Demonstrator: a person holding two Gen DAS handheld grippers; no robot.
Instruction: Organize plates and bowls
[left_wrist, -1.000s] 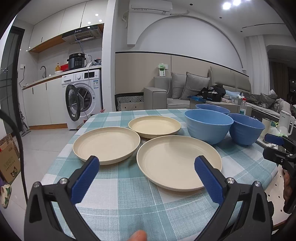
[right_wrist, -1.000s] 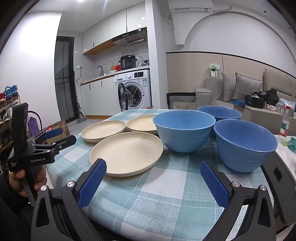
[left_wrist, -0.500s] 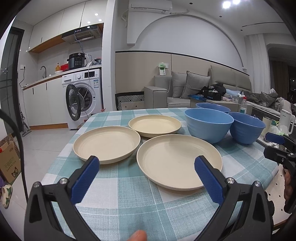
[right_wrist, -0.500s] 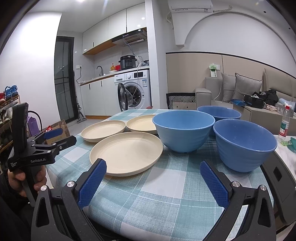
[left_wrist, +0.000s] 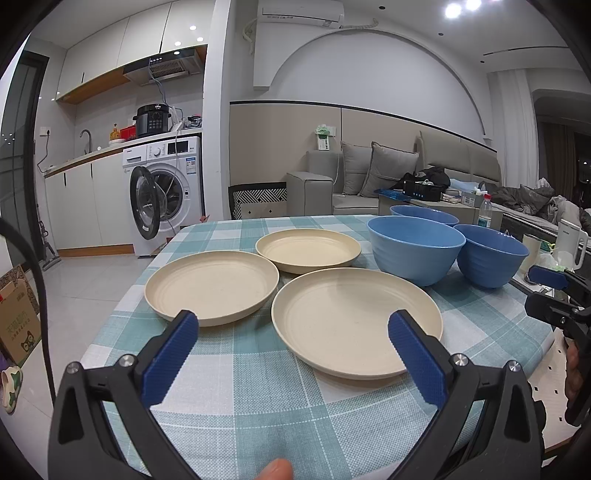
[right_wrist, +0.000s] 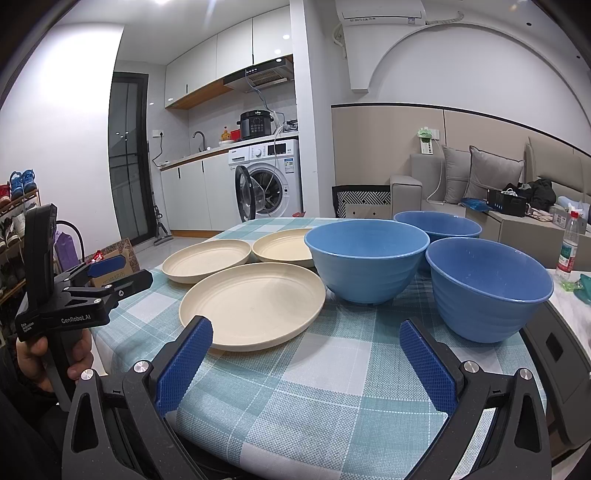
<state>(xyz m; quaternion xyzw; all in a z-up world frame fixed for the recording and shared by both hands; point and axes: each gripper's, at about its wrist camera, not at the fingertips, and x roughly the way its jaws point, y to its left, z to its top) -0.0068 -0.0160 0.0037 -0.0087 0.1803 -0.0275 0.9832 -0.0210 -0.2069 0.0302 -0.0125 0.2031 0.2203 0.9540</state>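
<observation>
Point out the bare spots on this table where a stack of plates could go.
Bare checked cloth lies along the near edge, before the nearest plate and left plate. More lies behind the far plate. A patch sits before the two front bowls. The middle is crowded: plates nearly touch, bowls cluster tightly.

A white washing machine (left_wrist: 164, 192) stands by the kitchen wall with its round dark door (left_wrist: 144, 208) hanging open. On top of it sits a black cooking pot with buttons (left_wrist: 153, 120). A grey sofa (left_wrist: 373, 177) with two grey square pillows (left_wrist: 391, 169) is at the back of the room. A clear plastic bottle with a red cap (right_wrist: 568, 245) stands far to the right. A brown cardboard box (left_wrist: 16, 314) rests on the shiny floor. Blue shoes (right_wrist: 19, 181) sit on a shelf at the left. A white air cooler (left_wrist: 299, 13) hangs high on the wall.
</observation>
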